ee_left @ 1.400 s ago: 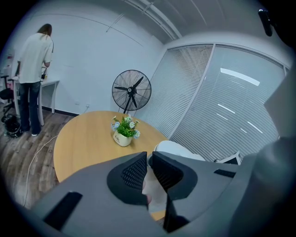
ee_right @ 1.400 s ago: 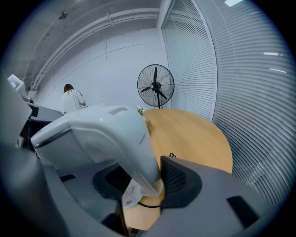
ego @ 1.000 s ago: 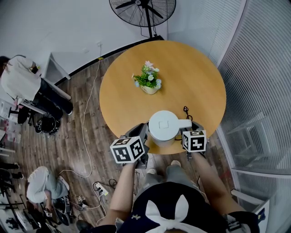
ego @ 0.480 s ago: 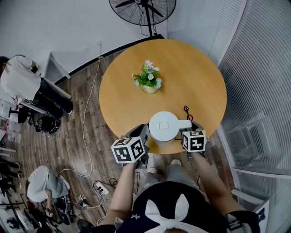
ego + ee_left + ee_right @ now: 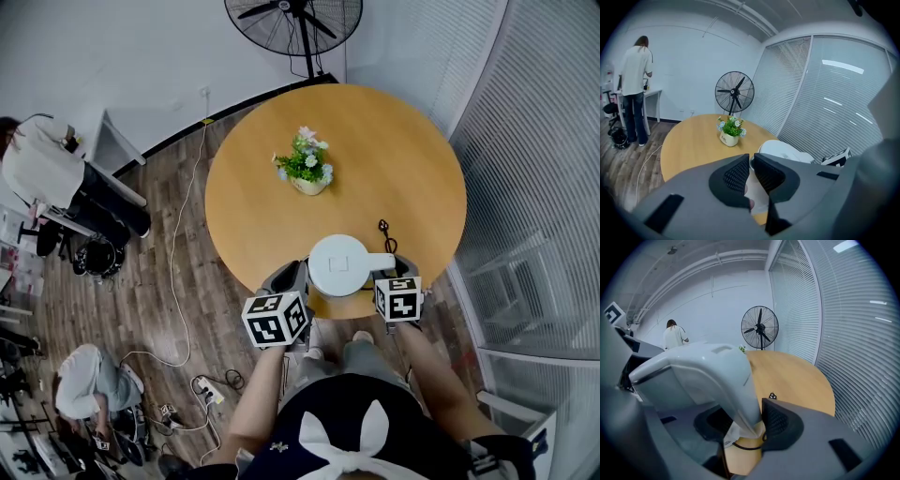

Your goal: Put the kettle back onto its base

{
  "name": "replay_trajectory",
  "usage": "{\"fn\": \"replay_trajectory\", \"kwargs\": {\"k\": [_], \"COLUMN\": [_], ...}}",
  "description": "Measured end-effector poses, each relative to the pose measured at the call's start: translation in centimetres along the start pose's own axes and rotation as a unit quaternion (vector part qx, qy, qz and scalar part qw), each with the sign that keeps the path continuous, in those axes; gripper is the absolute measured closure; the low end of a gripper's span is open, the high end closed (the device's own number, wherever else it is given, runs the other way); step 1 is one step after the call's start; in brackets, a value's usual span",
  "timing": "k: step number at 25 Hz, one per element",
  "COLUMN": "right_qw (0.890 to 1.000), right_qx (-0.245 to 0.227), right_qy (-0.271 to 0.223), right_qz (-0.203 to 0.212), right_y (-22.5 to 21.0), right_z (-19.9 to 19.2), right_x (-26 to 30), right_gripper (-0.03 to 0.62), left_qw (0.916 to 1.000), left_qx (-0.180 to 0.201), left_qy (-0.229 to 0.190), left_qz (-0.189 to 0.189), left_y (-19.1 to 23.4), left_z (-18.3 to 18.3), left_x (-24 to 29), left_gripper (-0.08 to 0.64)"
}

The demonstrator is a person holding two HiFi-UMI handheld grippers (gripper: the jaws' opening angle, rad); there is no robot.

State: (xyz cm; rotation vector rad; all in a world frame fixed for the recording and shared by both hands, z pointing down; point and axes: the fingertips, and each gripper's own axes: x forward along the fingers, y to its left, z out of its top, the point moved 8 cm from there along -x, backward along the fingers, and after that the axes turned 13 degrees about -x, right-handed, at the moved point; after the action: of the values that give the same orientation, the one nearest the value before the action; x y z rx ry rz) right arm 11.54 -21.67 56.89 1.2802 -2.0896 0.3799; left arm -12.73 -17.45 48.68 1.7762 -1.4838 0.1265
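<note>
1. white plastic kettle point(image 5: 337, 265) sits at near edge of round wooden worktop point(image 5: 394, 159), handle pointing right.
2. right gripper point(image 5: 746, 422) clamped on handle.
3. left gripper point(image 5: 751, 174) clenched, empty, beside kettle's left.
4. base not visible.

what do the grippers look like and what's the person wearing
The left gripper and right gripper are grey with dark textured pads, each carrying a white cube with black square markers. The person wears a dark top with a white bow shape.

Office: slatted blinds point(image 5: 534, 141), round meeting table point(image 5: 394, 141), standing fan point(image 5: 293, 19).
</note>
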Motion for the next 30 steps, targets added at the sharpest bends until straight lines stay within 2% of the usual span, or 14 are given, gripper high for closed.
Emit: {"fn": "replay_trajectory", "kwargs": {"k": [9,14,18,23,27,30], "right_qw": [0.999,0.999,0.999,0.999,0.999,0.997], "right_qx": [-0.020,-0.043,-0.038,-0.026,-0.032,-0.027], "right_qy": [-0.020,-0.002,0.004,-0.024,-0.040,-0.064], "right_qz": [-0.015,-0.003,0.003,0.002,-0.010,-0.020], "right_y": [0.3,0.7,0.9,0.7,-0.1,-0.6], "right_z": [-0.4,-0.6,-1.4,-1.0,0.0,1.3], "right_x": [-0.1,0.0,-1.1,-4.2,-6.5,-8.2], "right_gripper": [0.417,0.416,0.379,0.379,0.382,0.433], "left_qw": [1.0000,1.0000,0.9999,0.9998,0.9995,0.9985], "left_qx": [-0.007,-0.002,0.008,0.004,0.024,0.042], "left_qy": [-0.004,-0.006,0.001,-0.003,-0.019,-0.033], "left_qz": [-0.004,-0.003,-0.007,-0.019,-0.012,-0.010], "left_y": [0.2,0.1,0.0,-0.1,-0.2,-0.7], "left_z": [-0.2,0.1,0.0,0.8,1.5,2.0], "left_x": [-0.2,-0.1,-0.3,-1.4,-2.1,-2.7], "left_gripper": [0.506,0.506,0.506,0.506,0.506,0.506]}}
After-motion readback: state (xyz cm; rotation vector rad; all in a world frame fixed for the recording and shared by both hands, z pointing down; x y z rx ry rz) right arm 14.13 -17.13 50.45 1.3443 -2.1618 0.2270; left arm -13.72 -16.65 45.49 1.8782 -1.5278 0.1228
